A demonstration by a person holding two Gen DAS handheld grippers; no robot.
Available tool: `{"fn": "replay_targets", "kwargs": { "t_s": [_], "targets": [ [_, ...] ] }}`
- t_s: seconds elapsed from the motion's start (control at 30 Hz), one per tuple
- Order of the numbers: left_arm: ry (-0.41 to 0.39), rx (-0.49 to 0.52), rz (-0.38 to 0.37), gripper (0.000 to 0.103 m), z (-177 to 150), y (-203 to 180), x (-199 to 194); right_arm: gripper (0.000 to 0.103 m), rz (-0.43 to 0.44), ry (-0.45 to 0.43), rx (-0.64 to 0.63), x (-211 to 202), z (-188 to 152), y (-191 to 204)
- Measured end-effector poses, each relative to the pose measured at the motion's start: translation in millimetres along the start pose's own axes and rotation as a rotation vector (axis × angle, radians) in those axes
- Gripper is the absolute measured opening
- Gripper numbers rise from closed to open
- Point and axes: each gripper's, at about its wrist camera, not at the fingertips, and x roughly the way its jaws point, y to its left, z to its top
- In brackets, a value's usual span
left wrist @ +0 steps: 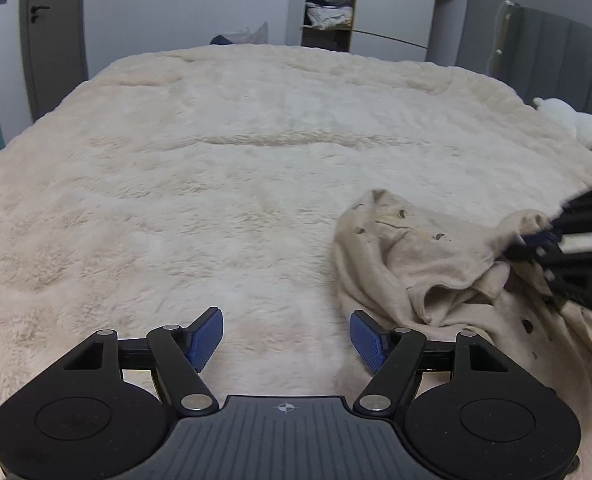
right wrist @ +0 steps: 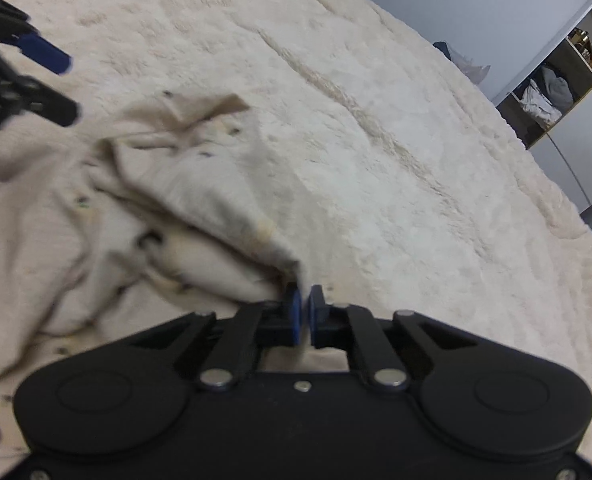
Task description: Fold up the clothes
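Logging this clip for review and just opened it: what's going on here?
A person with a handheld gripper in each hand is starting to fold a crumpled beige garment with small dark spots on a fluffy cream bed blanket. The right gripper is shut on a pinched edge of the garment, pulling it up. The left gripper is open and empty, over bare blanket beside the cloth. Nothing is folded yet.
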Motion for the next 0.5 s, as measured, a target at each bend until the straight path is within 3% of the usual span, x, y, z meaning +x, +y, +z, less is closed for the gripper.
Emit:
{"fn": "replay_targets", "kwargs": {
  "t_s": [0.1, 0.3, 0.4, 0.5],
  "targets": [
    [-0.004, -0.009, -0.017, 0.066, 0, 2, -1, 0.002, -0.042, -0.012, 0.003, 12, 17, -22],
    [0.016, -0.02, -0.014, 0.066, -3, 7, 6, 0.004, -0.218, -0.067, 0.213, 43, 79, -100],
    [0.007, -0.02, -0.018, 0.066, -2, 7, 2, 0.028, -0.202, 0.009, 0.27, 67, 99, -120],
    [-0.002, -0.021, -0.022, 0.066, -2, 7, -2, 0.034, -0.175, 0.002, 0.285, 56, 86, -117]
  ]
}}
